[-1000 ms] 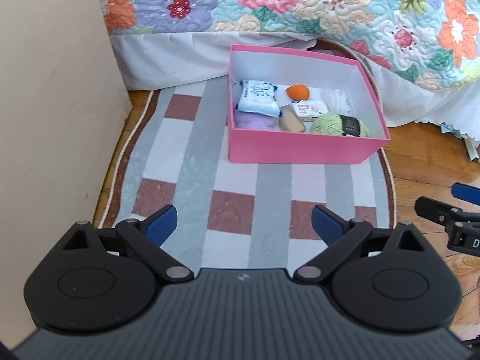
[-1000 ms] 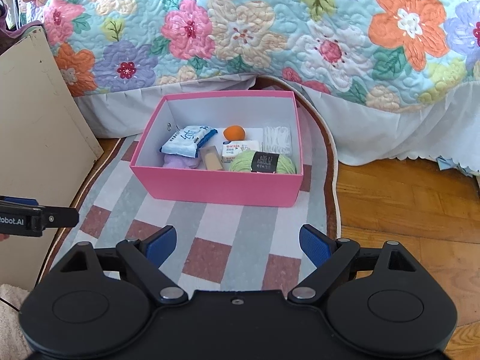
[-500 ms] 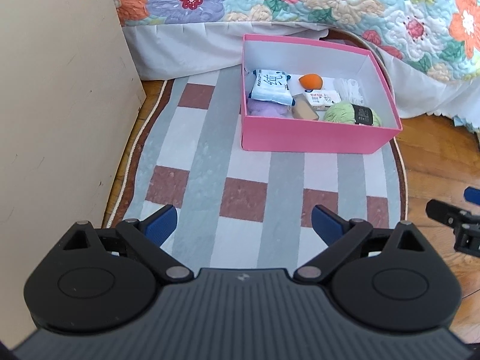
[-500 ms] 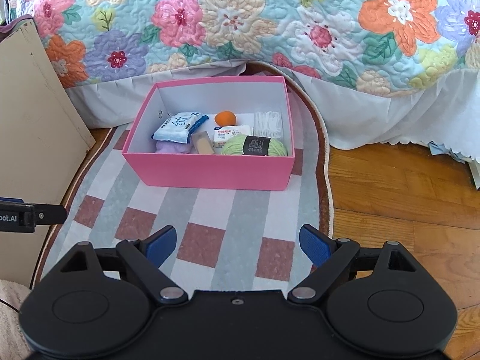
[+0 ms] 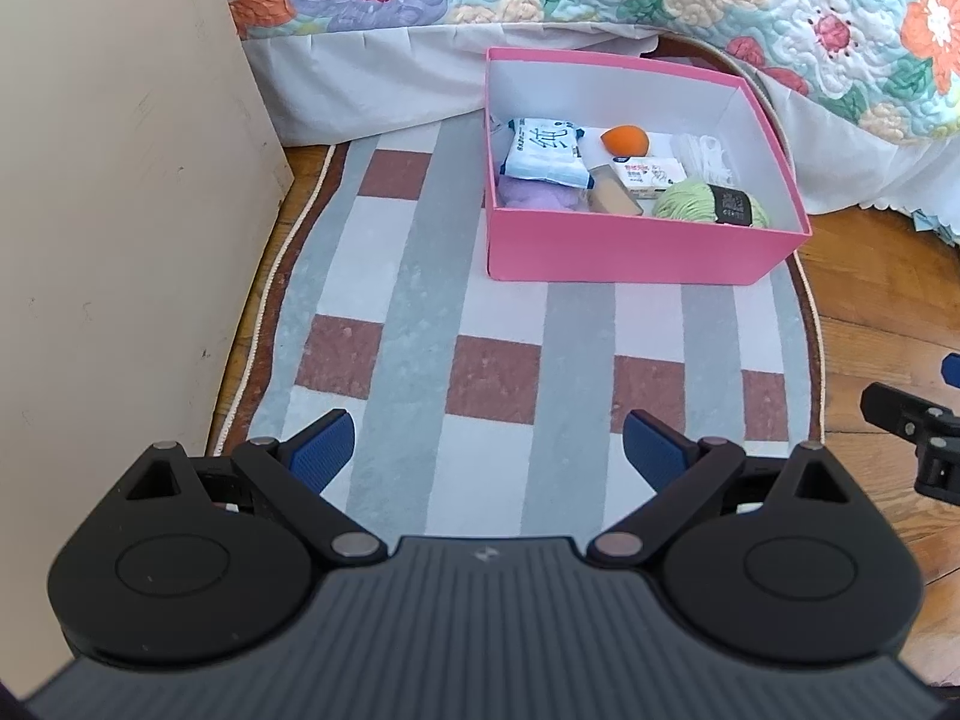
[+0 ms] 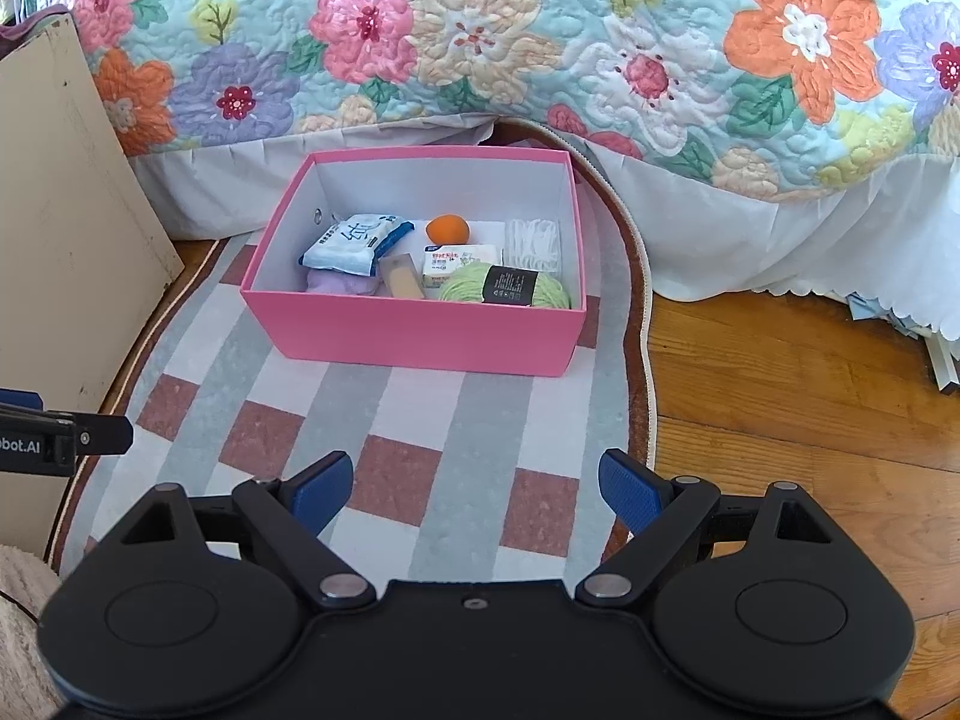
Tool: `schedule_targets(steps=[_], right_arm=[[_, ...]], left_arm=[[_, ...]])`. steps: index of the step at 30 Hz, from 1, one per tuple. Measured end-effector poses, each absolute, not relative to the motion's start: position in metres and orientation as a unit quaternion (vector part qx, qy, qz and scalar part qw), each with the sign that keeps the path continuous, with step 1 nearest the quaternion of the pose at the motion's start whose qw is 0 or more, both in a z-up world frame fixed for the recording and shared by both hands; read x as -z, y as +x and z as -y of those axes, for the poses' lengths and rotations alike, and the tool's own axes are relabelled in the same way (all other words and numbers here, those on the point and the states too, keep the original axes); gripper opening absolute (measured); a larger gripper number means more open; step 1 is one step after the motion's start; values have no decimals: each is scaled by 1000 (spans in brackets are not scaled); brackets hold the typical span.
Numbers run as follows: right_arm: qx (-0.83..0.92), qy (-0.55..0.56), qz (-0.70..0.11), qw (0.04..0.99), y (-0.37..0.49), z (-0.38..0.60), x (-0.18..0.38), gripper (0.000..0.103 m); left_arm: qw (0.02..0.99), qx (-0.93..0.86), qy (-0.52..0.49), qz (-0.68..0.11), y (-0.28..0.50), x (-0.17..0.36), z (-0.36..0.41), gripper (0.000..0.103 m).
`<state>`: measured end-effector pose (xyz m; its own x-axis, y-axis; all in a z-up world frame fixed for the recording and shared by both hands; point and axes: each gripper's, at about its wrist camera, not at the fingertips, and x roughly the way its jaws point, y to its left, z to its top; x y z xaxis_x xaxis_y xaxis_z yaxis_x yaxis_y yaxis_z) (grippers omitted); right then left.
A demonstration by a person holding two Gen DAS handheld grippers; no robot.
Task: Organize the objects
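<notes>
left gripper (image 5: 487, 441): jaws apart, empty, over rug (image 5: 420, 324). right gripper (image 6: 474, 489): jaws apart, empty. pink box (image 6: 414, 336): 12 o'clock, well apart, on rug; holds green yarn (image 6: 504, 288), orange ball (image 6: 447, 229), tissue pack (image 6: 354, 243). step, judged: sorting appears finished; next, nothing loose in view to collect.

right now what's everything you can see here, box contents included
box: one, pink outside and white inside, open, on the rug
tissue pack: one, white and blue, left side of box
purple soft item: one, lilac, under the tissue pack
orange ball: one, orange, toward the back of box
small carton: one, white with red print, middle
tan flat piece: one, beige, near front wall
yarn: one, light green with black label, front right
cotton swabs: one clear pack, white, back right
rug: one, grey, white and brown checks, on wooden floor
quilt: one, floral, behind box
board: one, cream, left
left gripper: open, empty
right gripper: open, empty
</notes>
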<state>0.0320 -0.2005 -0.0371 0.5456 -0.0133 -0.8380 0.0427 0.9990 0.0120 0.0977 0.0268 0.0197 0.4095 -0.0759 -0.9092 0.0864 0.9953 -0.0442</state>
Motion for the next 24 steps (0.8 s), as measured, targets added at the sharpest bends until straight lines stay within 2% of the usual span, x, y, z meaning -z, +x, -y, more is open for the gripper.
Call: schedule_targets(steps=[24], right_arm=[[21,12,-478,878,30,204,37,92]], left_arm=[[833,52,4,-550,99,-18,-31,98]])
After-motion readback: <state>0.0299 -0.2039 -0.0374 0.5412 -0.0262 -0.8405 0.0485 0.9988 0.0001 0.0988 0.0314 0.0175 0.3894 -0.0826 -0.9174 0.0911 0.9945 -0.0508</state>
